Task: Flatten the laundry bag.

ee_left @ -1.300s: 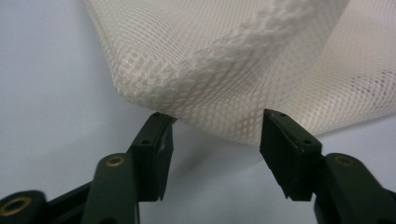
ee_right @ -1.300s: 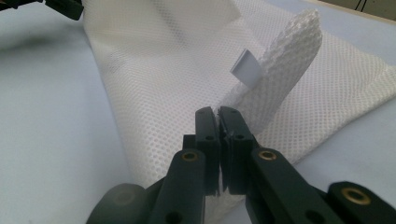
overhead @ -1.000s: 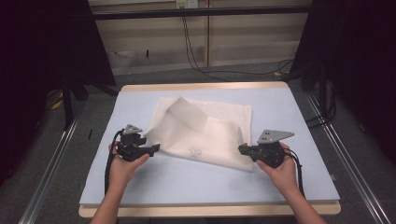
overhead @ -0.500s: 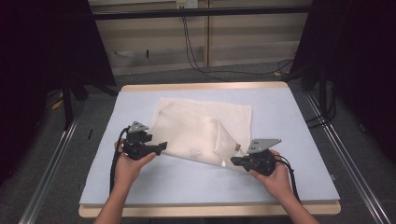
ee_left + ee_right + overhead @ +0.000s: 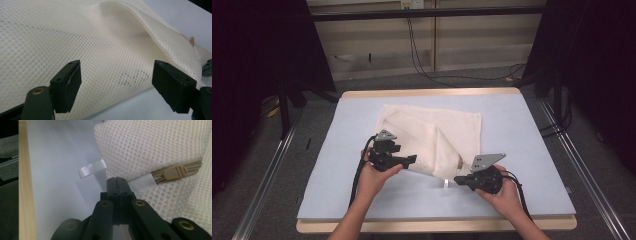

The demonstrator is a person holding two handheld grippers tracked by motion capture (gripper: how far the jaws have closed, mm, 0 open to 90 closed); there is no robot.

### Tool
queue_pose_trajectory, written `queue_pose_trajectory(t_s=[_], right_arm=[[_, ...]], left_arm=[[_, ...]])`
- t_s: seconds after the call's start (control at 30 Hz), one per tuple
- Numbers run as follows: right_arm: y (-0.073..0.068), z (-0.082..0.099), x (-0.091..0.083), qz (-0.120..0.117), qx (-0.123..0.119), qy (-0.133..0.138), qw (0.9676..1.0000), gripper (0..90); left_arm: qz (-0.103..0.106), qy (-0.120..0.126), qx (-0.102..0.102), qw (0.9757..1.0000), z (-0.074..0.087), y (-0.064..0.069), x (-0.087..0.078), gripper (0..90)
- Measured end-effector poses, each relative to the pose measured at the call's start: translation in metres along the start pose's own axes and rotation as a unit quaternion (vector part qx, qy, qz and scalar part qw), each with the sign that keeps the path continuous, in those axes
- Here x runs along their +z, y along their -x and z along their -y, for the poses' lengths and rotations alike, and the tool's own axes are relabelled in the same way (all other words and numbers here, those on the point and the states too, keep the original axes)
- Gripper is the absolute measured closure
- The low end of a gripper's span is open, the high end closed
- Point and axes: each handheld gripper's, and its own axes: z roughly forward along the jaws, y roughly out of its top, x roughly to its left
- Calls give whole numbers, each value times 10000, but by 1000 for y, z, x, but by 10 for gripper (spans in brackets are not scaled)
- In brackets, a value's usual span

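Note:
A cream mesh laundry bag (image 5: 432, 131) lies spread on the light blue table (image 5: 537, 150), its near right corner folded over toward the middle. My right gripper (image 5: 458, 179) is shut on the white hem (image 5: 142, 182) of that corner, beside the tan zipper pull (image 5: 175, 172). A white ribbon tag (image 5: 91, 168) sticks out from the hem. My left gripper (image 5: 412, 159) sits at the bag's near edge. Its jaws have just been opening and stand wide apart, my left gripper (image 5: 116, 72) straddling the mesh (image 5: 105, 45) without pressing it.
The table's wooden rim (image 5: 23, 182) runs close along the near edge. Bare blue surface lies left (image 5: 342, 150) and right of the bag. Metal rails (image 5: 267, 175) flank the table on the floor, and cables (image 5: 422, 55) hang at the back.
My right gripper has pulled the bag's corner leftward and nearer, folding it over. My left gripper has moved right along the near edge, and its jaws have spread.

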Motion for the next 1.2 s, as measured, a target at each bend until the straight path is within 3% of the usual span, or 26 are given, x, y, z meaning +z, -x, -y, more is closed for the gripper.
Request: queue_pose_trajectory(t_s=[0.03, 0.17, 0.3, 0.43, 0.47, 0.53, 0.57, 0.63, 0.7, 0.77, 0.83, 0.9, 0.93, 0.97, 1.07, 1.13, 1.2], right_arm=[[-1, 0, 2, -23, -22, -34, 10000, 900], [-7, 1, 9, -233, -137, -216, 9994, 900], [-13, 1, 15, -240, -340, -442, 9982, 900], [-7, -2, 4, 33, -111, -165, 9998, 900], [1, -1, -7, 271, 177, 107, 9994, 865], [8, 1, -16, 671, 464, 359, 9960, 721], [8, 1, -16, 671, 464, 359, 9960, 721], [17, 2, -24, 944, 721, 548, 9914, 690], [26, 2, -31, 1385, 1006, 664, 9830, 543], [35, 2, -36, 1654, 1169, 724, 9766, 491], [44, 4, -40, 2014, 1454, 779, 9655, 405], [54, 7, -43, 2221, 1737, 740, 9566, 361], [63, 12, -45, 2352, 1938, 679, 9500, 340], [63, 12, -45, 2352, 1938, 679, 9500, 340], [73, 18, -45, 2491, 2287, 479, 9399, 295], [78, 22, -44, 2325, 2454, 539, 9396, 296], [81, 22, -42, 2172, 2454, 631, 9427, 393]], left_arm=[[7, -67, 68, 10000, -1, 1, 1, 236], [80, -43, 28, 10000, -3, 7, 8, 239], [158, -52, 74, 9998, -6, 13, 16, 248], [71, -247, 253, 9993, -6, 16, 20, 252], [7, -271, 254, 9993, -5, 15, 20, 256], [-57, -267, 231, 9994, -1, 10, 17, 260], [-57, -267, 231, 9994, -1, 10, 17, 261], [-126, -256, 183, 9994, 2, 6, 15, 262], [-181, -315, 156, 9992, 5, 3, 14, 266], [-197, -327, 179, 9991, 8, -1, 12, 267], [-214, -312, 167, 9991, 10, -3, 11, 267], [-240, -366, 161, 9989, 12, -5, 9, 267], [-232, -374, 206, 9988, 13, -7, 7, 267], [-248, -334, 146, 9990, 14, -7, 8, 267], [-265, -340, 115, 9990, 17, -10, 7, 267], [-237, -337, 51, 9991, 19, -11, 8, 267], [-198, -353, 76, 9992, 19, -13, 8, 267]])
